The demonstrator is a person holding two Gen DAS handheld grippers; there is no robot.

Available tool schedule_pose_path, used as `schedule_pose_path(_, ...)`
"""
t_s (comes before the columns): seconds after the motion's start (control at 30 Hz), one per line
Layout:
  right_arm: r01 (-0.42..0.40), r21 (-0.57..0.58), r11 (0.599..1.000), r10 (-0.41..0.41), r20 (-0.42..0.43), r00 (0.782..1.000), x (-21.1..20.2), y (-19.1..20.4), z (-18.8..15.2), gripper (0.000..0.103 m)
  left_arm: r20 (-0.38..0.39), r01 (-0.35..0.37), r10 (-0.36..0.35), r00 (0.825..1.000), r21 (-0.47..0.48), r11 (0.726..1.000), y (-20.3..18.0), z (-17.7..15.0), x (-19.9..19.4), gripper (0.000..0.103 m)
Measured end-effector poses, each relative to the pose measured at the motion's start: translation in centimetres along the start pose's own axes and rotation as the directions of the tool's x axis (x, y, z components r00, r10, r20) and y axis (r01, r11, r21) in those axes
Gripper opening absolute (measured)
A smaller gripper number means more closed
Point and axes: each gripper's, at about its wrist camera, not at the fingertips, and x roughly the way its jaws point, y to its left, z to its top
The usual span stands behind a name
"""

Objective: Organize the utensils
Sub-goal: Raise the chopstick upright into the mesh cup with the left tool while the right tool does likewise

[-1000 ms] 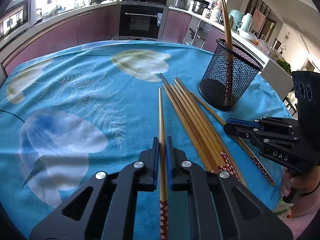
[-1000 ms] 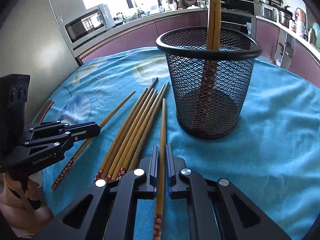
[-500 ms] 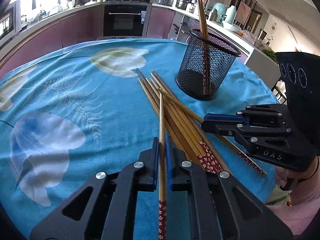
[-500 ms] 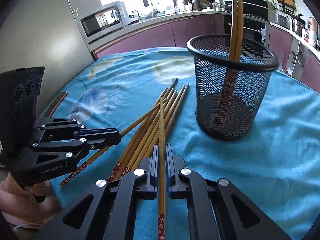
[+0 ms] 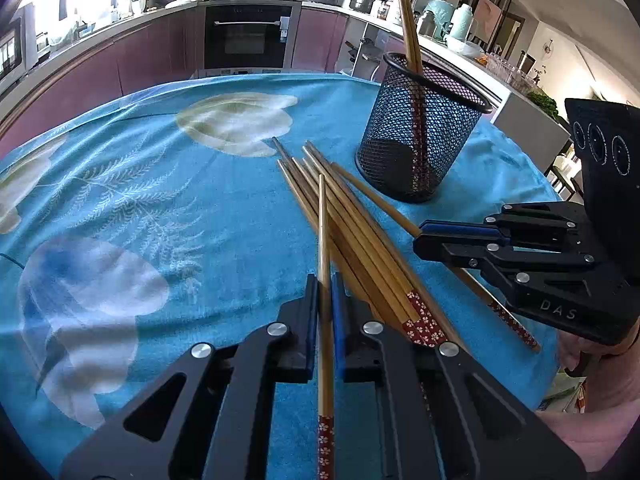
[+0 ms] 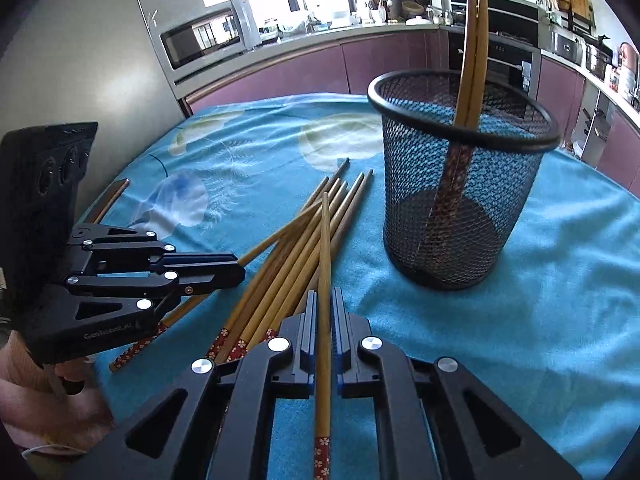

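My left gripper (image 5: 325,284) is shut on a wooden chopstick (image 5: 324,240) with a red flowered end, held above the pile. My right gripper (image 6: 324,300) is shut on another chopstick (image 6: 325,248), also lifted over the pile. Several loose chopsticks (image 5: 352,236) lie side by side on the blue cloth, also in the right wrist view (image 6: 288,268). A black mesh holder (image 5: 420,140) stands upright beyond them with two chopsticks (image 6: 474,40) in it; the right wrist view shows the holder (image 6: 460,184) to the right of the pile. Each gripper shows in the other's view: right (image 5: 424,236), left (image 6: 236,272).
The table carries a blue cloth with pale leaf prints (image 5: 120,208). Its near right edge (image 5: 540,360) drops off by my hand. Kitchen cabinets and an oven (image 5: 248,36) stand behind. A brown strip (image 6: 108,200) lies at the table's left edge.
Both grippers have lifted and pulled back with their chopsticks, which now hang above the pile. The holder appears farther off in the right wrist view.
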Motion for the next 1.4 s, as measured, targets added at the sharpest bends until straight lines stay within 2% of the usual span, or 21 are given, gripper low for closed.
schedule_pose_path(0.3,-0.03,0.027,0.999,0.026,0.132,0.991,-4.4,-0.8,0.9,0.006,0.098,0.079,-0.081,0.992,0.024,0.997,-0.9,1.7,-4.2,0.008)
schedule_pose_path(0.63,-0.061,0.062,0.996,0.042,0.272,0.961,-8.7,-2.3,1.9,0.006,0.215,0.189,-0.191,0.958,0.032,0.982,-1.7,3.8,-9.2,0.008)
schedule_pose_path(1.0,-0.052,0.046,0.998,0.032,0.357,0.934,-11.4,-3.4,3.6,0.006,0.288,0.211,-0.214,0.934,0.039,0.977,-2.4,6.2,-11.1,0.008)
schedule_pose_path(1.4,0.001,0.001,1.0,-0.001,0.472,0.881,-15.2,-4.2,8.1,0.006,0.38,0.205,-0.212,0.9,0.061,0.977,-3.9,12.3,-13.0,0.008)
